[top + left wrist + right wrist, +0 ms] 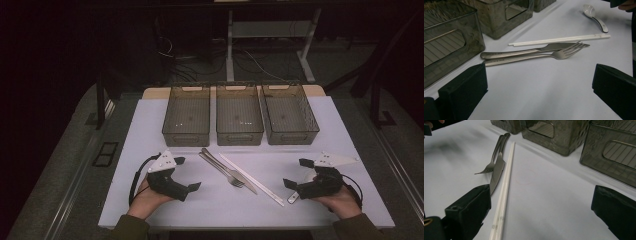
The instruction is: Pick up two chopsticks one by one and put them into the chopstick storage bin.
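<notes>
Both the left gripper [186, 173] and the right gripper [295, 172] are being held spread wide, grasping nothing. The fork [223, 170], knife [240, 179] and chopsticks [252, 179] are lying between them, before three bins [239, 135]. Sorting is judged not yet begun; a pinch on one utensil is being called for.

Three smoky, see-through bins are set in a row along the far edge of the white table [145, 135]: the left bin [185, 136], the middle bin [239, 136] and the right bin [293, 136], just beside one another. A cut-out handle is seen in each near wall. Cables [252, 61] are strewn on the floor beyond the table.
</notes>
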A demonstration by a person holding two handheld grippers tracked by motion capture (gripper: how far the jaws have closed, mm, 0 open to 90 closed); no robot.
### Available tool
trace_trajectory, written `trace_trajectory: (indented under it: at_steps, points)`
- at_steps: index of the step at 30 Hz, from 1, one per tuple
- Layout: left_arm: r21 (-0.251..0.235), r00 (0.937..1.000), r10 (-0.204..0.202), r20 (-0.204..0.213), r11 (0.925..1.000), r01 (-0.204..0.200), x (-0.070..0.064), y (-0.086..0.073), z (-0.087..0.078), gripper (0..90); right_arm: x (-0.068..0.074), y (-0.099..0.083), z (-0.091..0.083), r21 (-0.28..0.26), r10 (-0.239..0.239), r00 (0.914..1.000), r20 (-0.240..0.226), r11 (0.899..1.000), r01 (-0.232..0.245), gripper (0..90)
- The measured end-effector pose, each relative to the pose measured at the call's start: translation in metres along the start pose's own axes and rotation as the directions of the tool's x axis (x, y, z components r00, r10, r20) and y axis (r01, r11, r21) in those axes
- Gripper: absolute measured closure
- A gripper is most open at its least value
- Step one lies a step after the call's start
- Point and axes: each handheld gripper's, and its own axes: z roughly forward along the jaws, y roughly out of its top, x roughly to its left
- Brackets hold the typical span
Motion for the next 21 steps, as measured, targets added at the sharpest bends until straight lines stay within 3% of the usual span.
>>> trace_trajectory:
  at_steps: [21]
  points:
    - [-0.004, 1.0000, 0.001, 0.007, 1.0000, -0.001, -0.0034, -0.0004, -0.0011, 0.0, 0.0037, 0.0055, -0.0007, 0.007, -0.017, 0.9996, -0.021, 1.000, 0.017, 2.8]
